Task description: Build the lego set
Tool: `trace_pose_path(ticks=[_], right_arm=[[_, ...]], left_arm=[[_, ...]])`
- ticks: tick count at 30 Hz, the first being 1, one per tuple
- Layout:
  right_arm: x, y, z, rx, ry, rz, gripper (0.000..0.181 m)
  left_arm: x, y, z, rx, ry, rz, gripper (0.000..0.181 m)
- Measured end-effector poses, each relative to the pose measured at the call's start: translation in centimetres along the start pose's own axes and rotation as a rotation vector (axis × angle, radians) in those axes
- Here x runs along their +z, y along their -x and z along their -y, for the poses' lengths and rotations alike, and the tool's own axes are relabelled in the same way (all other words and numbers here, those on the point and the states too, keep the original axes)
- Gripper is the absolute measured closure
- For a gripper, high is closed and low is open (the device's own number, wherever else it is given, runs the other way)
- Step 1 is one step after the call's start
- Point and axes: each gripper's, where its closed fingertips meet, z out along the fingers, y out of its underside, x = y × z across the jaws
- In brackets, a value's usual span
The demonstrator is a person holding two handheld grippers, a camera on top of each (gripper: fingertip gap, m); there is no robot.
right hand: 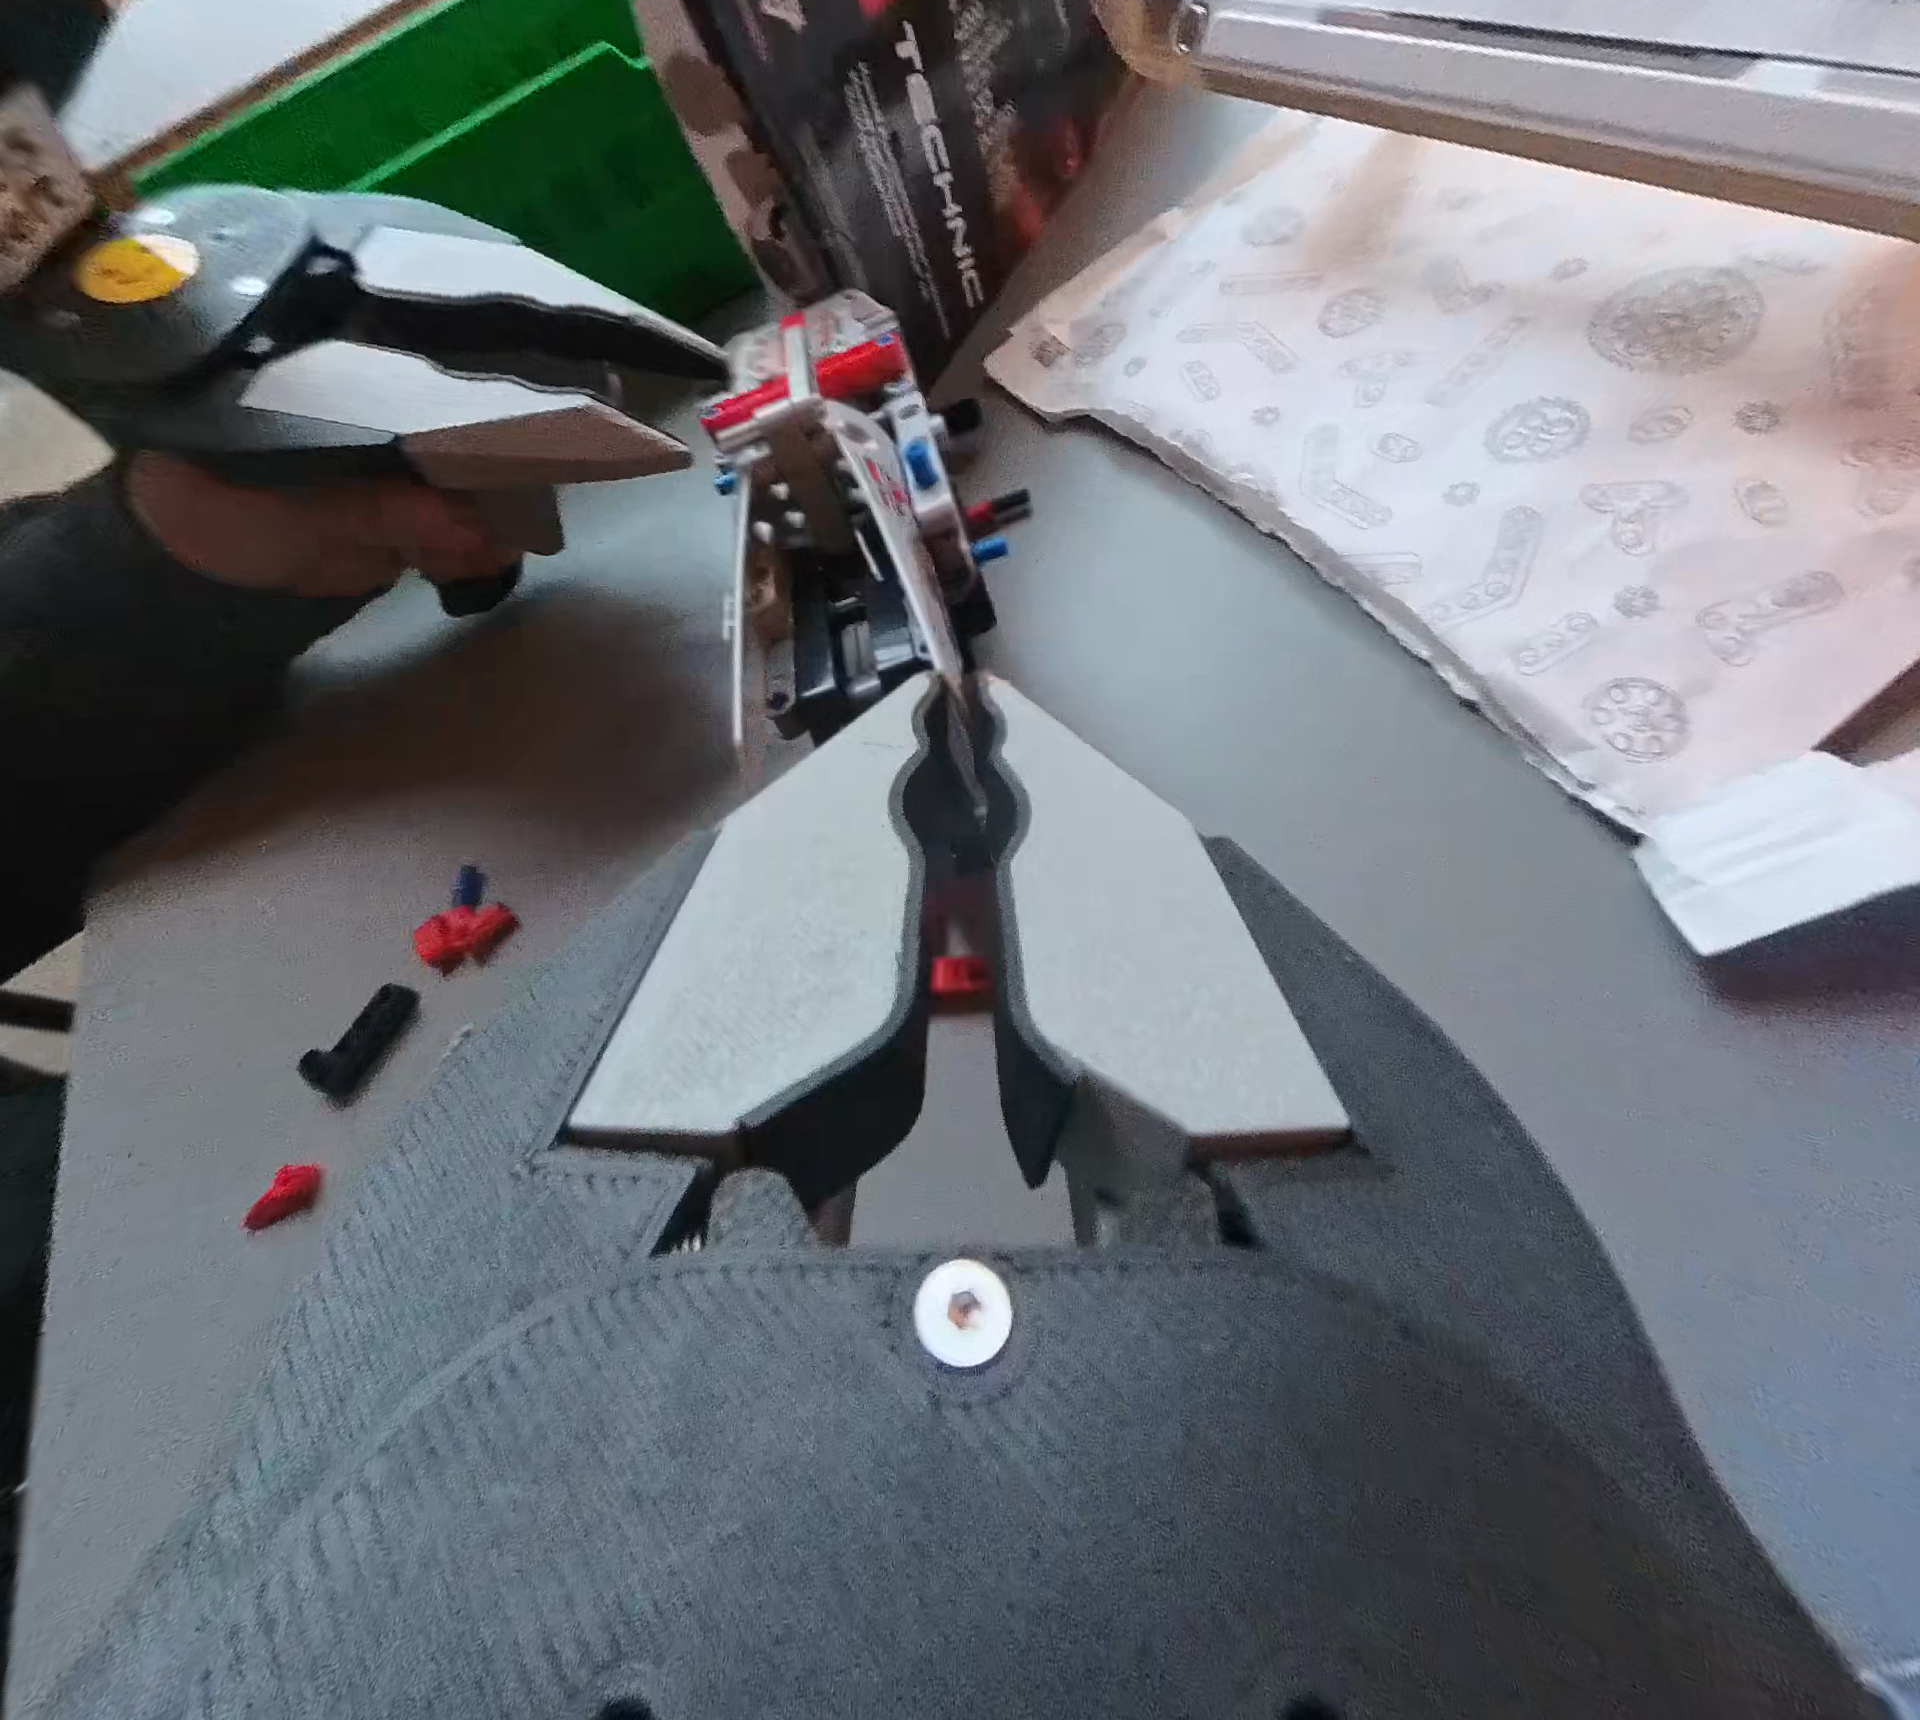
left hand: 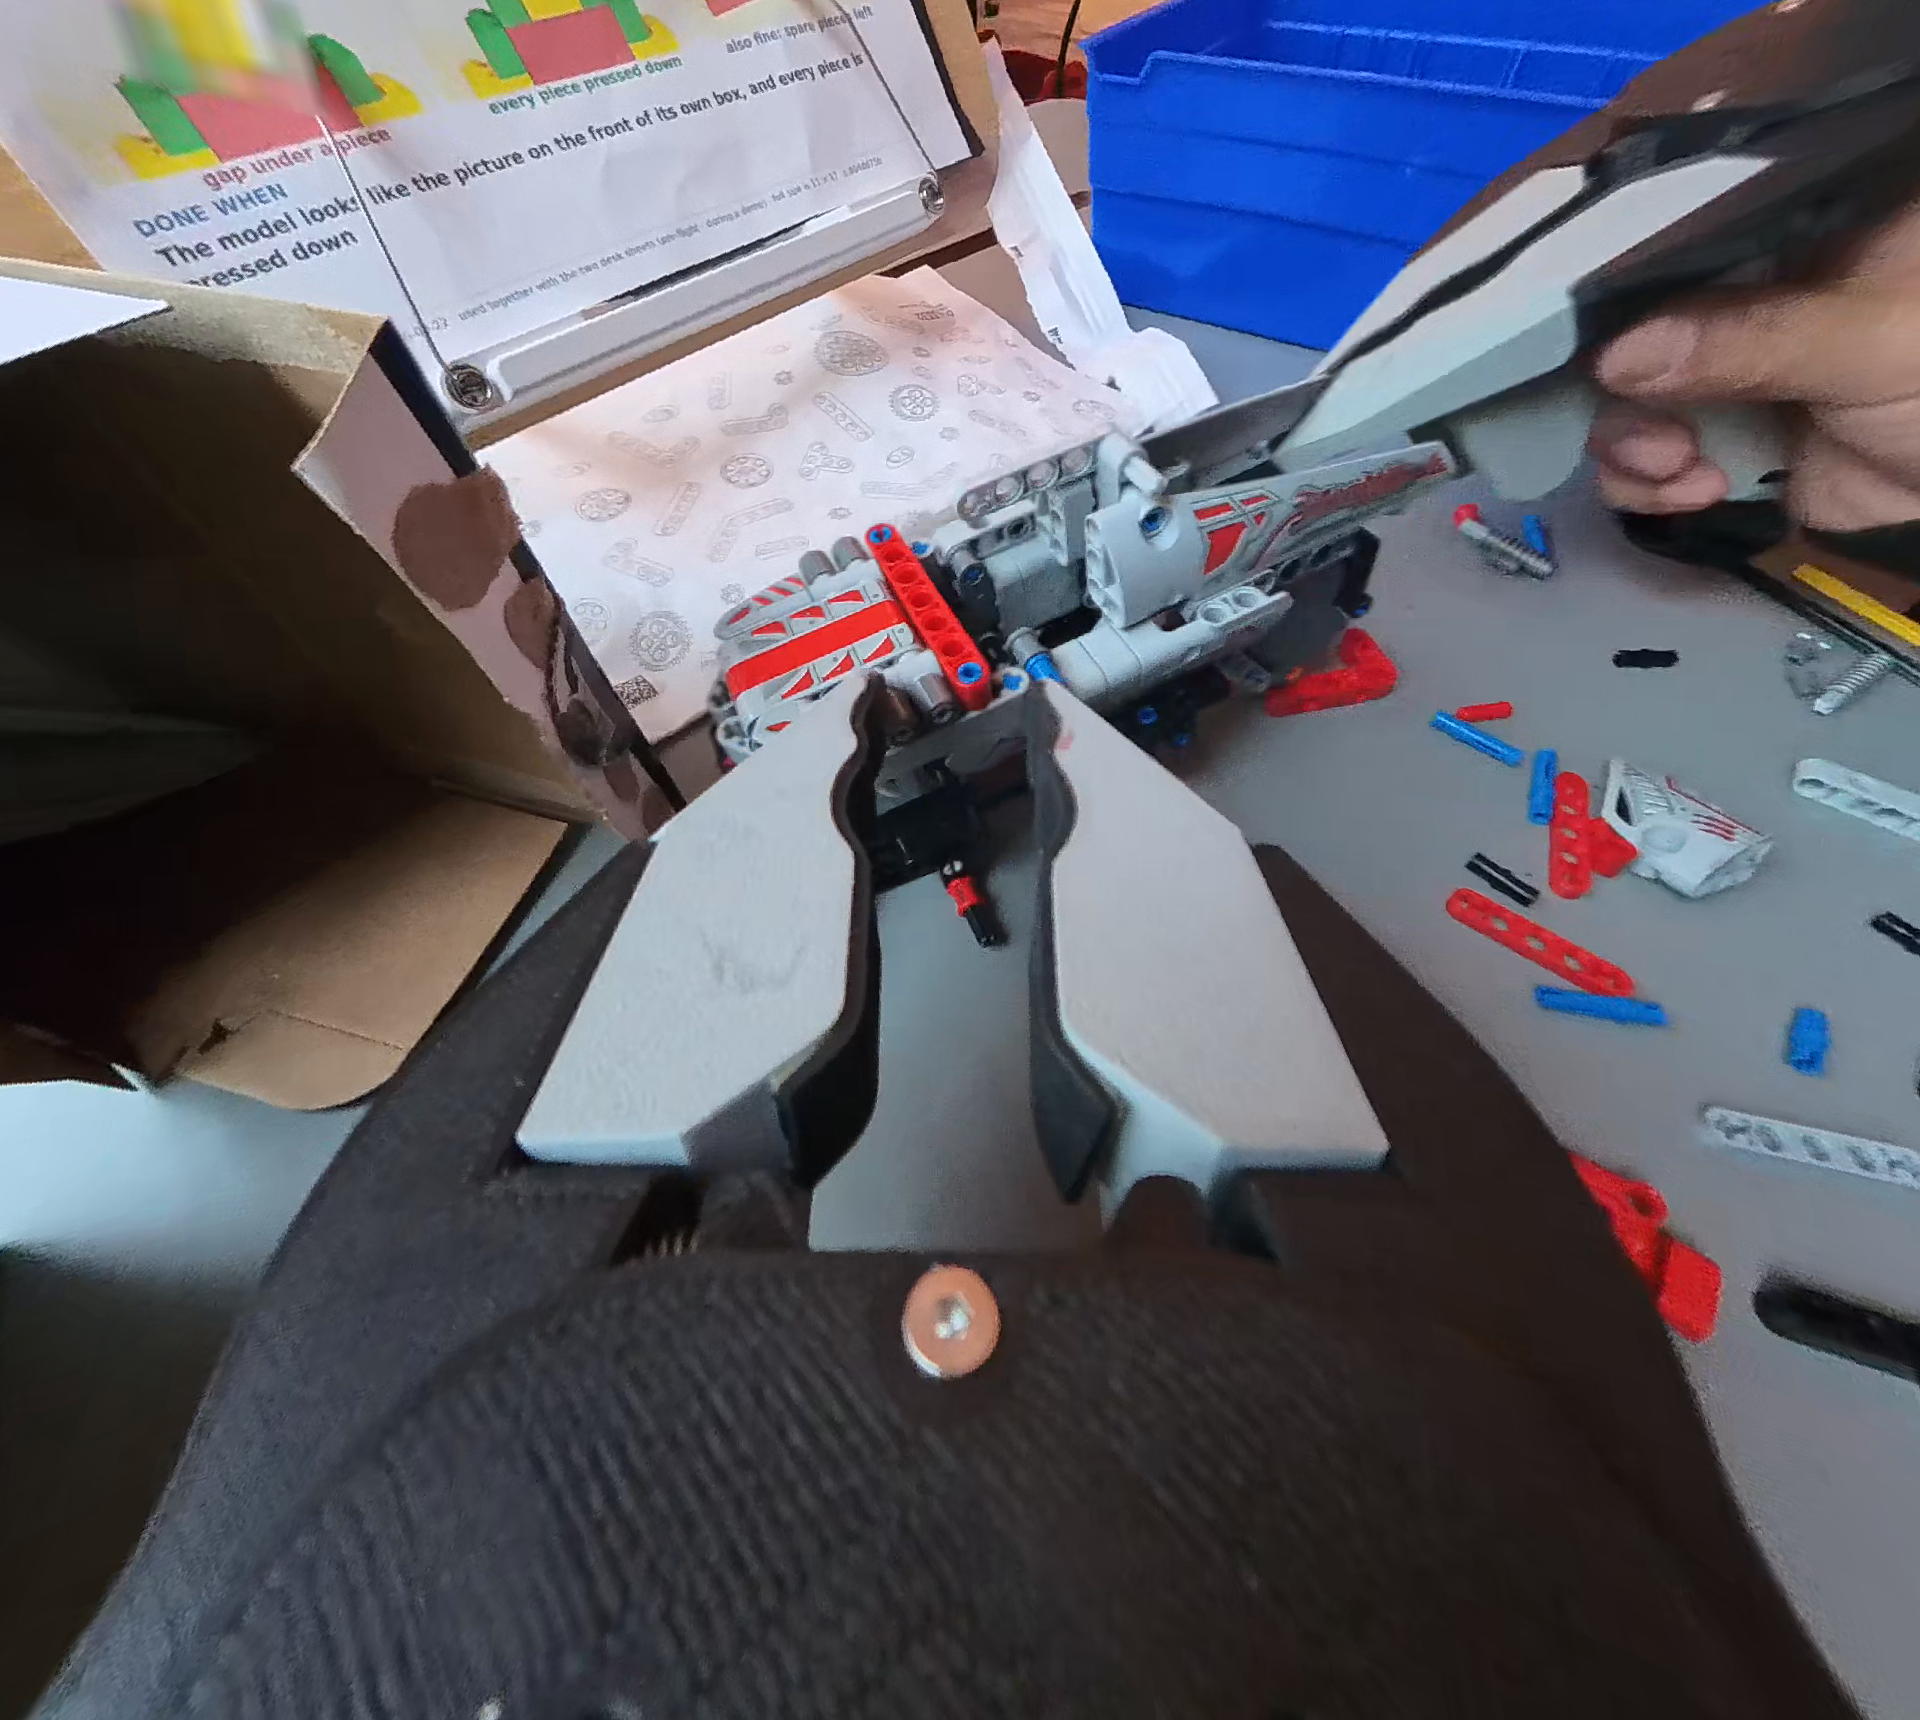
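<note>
Two hand-held claws meet on a half-built lego model (left hand: 1049,621) standing on a grey surface (left hand: 1351,797). The left claw (left hand: 951,704) reaches in with its jaws partly spread, the fingertips set against either side of the model's near end, just below a red studded beam (left hand: 928,610); whether they press on it cannot be told from this angle. A short red-and-black pin (left hand: 968,903) lies on the surface between the left claw's fingers.

The right claw (right hand: 961,694) comes at the model (right hand: 842,517) from its far end. Its jaws stand almost together, pinched on a thin grey panel (right hand: 961,756) that juts from the model's tail. In the left wrist view the same claw (left hand: 1236,439) angles down from the upper right, a hand (left hand: 1766,434) wrapped round its grip.

To the right of the left claw, loose pieces scatter across the surface: blue pins (left hand: 1475,740), a red beam (left hand: 1538,943), a white printed panel (left hand: 1683,829) and a red angled piece (left hand: 1340,678). Beyond the model lies a paper bag (left hand: 790,465) printed with part outlines, and behind it an instruction sheet (left hand: 499,39) propped on a stand. A blue bin (left hand: 1351,153) sits farther back to the right; an open cardboard box (left hand: 239,631) stands to the left claw's left.

From the right claw's side, the set's dark box (right hand: 894,70) stands just beyond the model, a green bin (right hand: 499,143) to its left.
</note>
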Motion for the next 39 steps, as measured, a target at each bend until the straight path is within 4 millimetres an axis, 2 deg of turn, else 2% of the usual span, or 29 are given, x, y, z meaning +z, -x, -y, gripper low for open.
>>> trace_pose_path(ticks=[3,5,9,11,15,17,20,23,25,26,28,30,32,33,35,39], right_arm=[[0.5,-1.2,-0.4,-0.02,0.031,-0.063,0.179],[0.3,-1.2,-0.1,-0.022,0.003,-0.051,0.177],[-1.2,-0.9,1.1,-0.025,-0.087,-0.032,0.156],[-2.0,-0.2,1.6,-0.05,-0.131,0.005,0.144],[-2.5,0.7,1.1,-0.091,-0.125,0.048,0.128],[-2.3,1.5,0.8,-0.09,-0.116,0.095,0.122],[-1.5,2.4,0.2,-0.068,-0.085,0.155,0.108],[-0.4,2.1,-0.8,-0.082,-0.035,0.124,0.11],[0.3,1.6,-1.5,-0.101,0.008,0.087,0.107],[0.6,1.1,-1.7,-0.113,0.027,0.052,0.103],[1.2,0.6,-2.0,-0.142,0.055,0.021,0.1],[1.7,1.2,-2.3,-0.16,0.072,0.056,0.106],[1.9,1.6,-2.7,-0.212,0.094,0.066,0.134],[1.9,1.5,-2.9,-0.249,0.112,0.052,0.147],[1.7,1.2,-3.0,-0.278,0.132,0.011,0.15],[1.2,1.6,-2.8,-0.204,0.128,0.061,0.154]], left_arm=[[-0.1,0.6,0.0,-0.036,0.001,0.01,0.156],[-0.3,1.3,-0.1,-0.029,0.007,0.042,0.155],[-0.5,2.4,-0.2,-0.02,0.015,0.097,0.149],[-0.5,2.6,-0.5,-0.029,0.025,0.099,0.147],[-0.8,3.0,0.1,-0.02,-0.006,0.117,0.147],[-1.1,3.1,0.5,-0.011,-0.035,0.122,0.15],[-0.8,3.4,-0.3,-0.01,0.013,0.138,0.149],[-0.8,3.8,-0.5,-0.036,0.015,0.14,0.151],[-0.6,3.2,-0.6,-0.064,0.014,0.082,0.15],[-0.4,2.6,-0.8,-0.087,0.016,0.039,0.16],[-0.1,1.2,-0.9,-0.121,0.023,-0.048,0.151],[-0.2,-0.8,-0.5,-0.117,0.007,-0.17,0.181],[-0.3,-2.5,-0.2,-0.126,-0.001,-0.262,0.181],[-0.2,-2.5,-0.2,-0.114,0.0,-0.253,0.181],[-0.2,-1.6,-0.5,-0.072,0.008,-0.189,0.18],[-0.3,-0.2,-0.4,-0.082,0.001,-0.124,0.177]])
